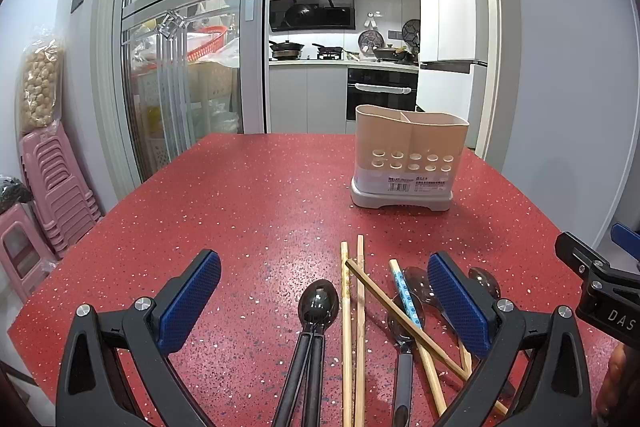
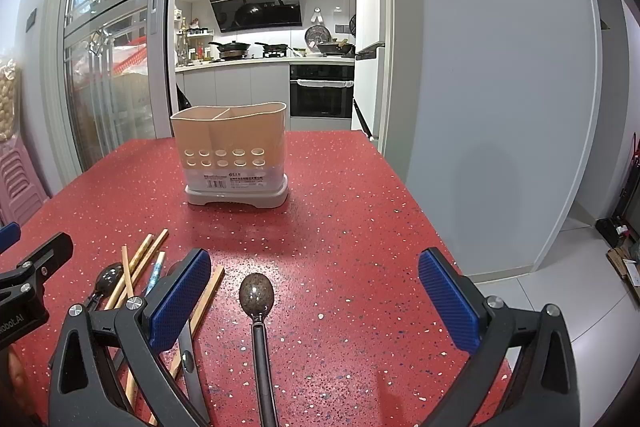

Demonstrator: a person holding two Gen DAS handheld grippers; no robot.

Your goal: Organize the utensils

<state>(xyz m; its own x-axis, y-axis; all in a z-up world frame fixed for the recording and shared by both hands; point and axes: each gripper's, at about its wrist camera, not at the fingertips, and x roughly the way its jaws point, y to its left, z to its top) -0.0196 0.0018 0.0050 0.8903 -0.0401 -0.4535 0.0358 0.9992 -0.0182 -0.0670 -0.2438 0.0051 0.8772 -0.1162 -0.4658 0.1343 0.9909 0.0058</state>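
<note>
Nothing is sorted yet: the holder (image 1: pixel 408 163) at one o'clock looks empty, spoons (image 1: pixel 318 303) and chopsticks (image 1: pixel 352 307) lie loose, both grippers (image 1: pixel 320 303) (image 2: pixel 314 301) released.

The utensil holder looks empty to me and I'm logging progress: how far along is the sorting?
Nothing looks done: no handles rise above the utensil holder. Nothing is in hand: the left gripper and the right gripper are open, each above a spoon on the red table. The chopsticks and spoons remain.
</note>
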